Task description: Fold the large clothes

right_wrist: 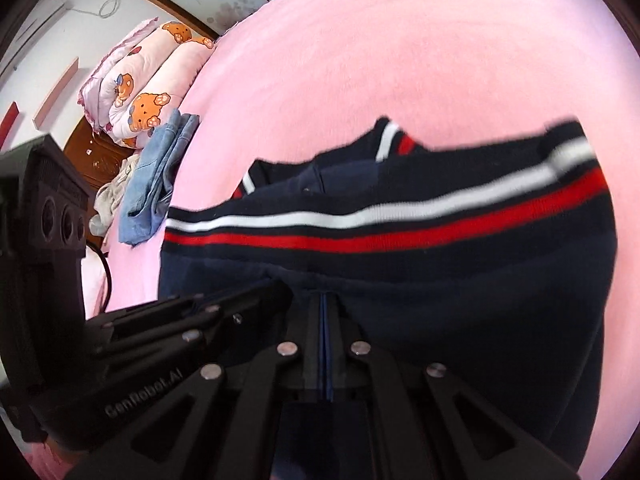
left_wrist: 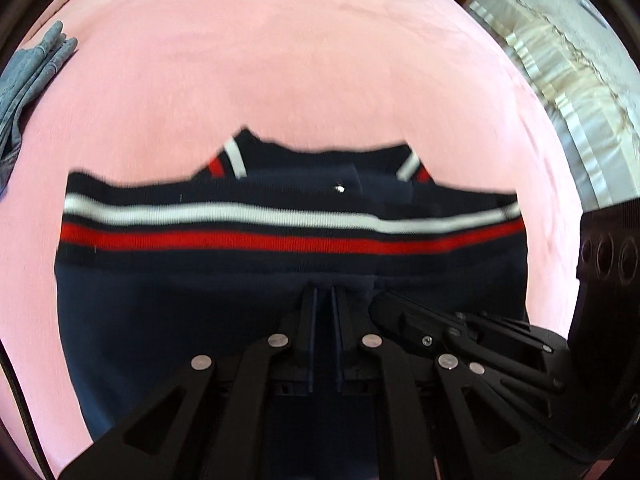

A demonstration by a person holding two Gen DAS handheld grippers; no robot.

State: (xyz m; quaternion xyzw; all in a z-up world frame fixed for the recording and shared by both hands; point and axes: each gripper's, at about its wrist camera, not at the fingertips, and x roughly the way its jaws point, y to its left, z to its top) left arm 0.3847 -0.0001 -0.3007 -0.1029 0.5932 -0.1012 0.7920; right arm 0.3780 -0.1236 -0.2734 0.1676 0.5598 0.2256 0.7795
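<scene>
One navy knit sweater (left_wrist: 280,280) with one white and one red stripe lies on the pink bedsheet (left_wrist: 280,60). Two black grippers side by side at its near edge: left gripper (left_wrist: 324,292) nearly closed, right gripper (right_wrist: 325,298) closed, both pinching navy fabric. One folded pair of blue jeans (right_wrist: 160,176) lies beyond the sweater's left corner

Brand text: "GenRobot.AI", raised dark letters on the right gripper (right_wrist: 325,300), along its black link arm left of the fingers.
Left wrist view: nothing readable.
Other text in the right wrist view: none readable.
</scene>
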